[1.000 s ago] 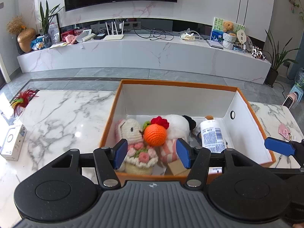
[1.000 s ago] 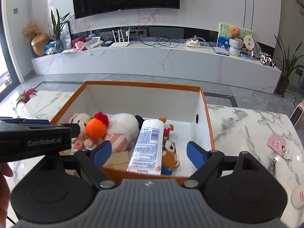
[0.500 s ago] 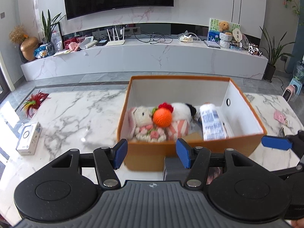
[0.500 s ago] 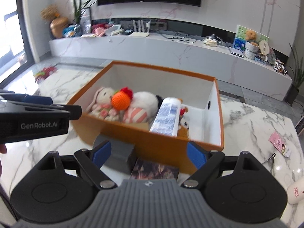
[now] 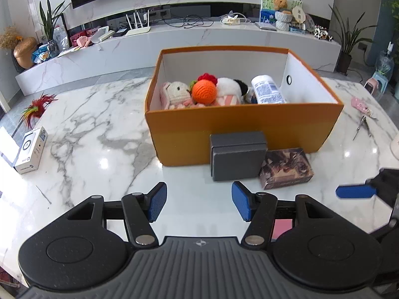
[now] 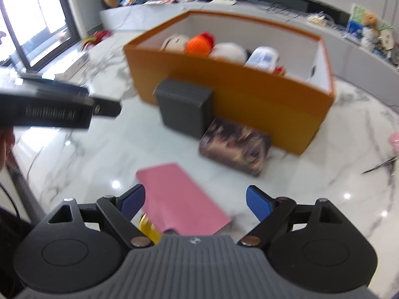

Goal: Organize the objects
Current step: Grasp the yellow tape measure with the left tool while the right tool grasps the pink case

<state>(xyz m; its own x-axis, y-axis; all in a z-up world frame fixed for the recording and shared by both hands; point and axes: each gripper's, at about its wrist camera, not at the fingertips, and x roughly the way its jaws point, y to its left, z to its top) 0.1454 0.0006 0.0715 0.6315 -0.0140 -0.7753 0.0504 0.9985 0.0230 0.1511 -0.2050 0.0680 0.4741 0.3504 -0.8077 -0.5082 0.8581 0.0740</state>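
While both the left gripper [image 5: 198, 204] and right gripper [image 6: 195, 200] are held open and empty, the next pick is being chosen (probably the pink card [image 6: 183, 198] lying just below the right one), to be grasped and carried to the box [image 5: 245, 124] beyond.

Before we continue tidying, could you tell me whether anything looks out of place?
Yes: a dark grey rectangular case, a brown patterned box and a flat pink card lie on the white marble table, outside the orange cardboard box.

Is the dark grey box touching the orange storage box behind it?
Touching. In the left wrist view the dark grey box stands against the orange storage box, its back edge meeting the front wall with no table showing between.
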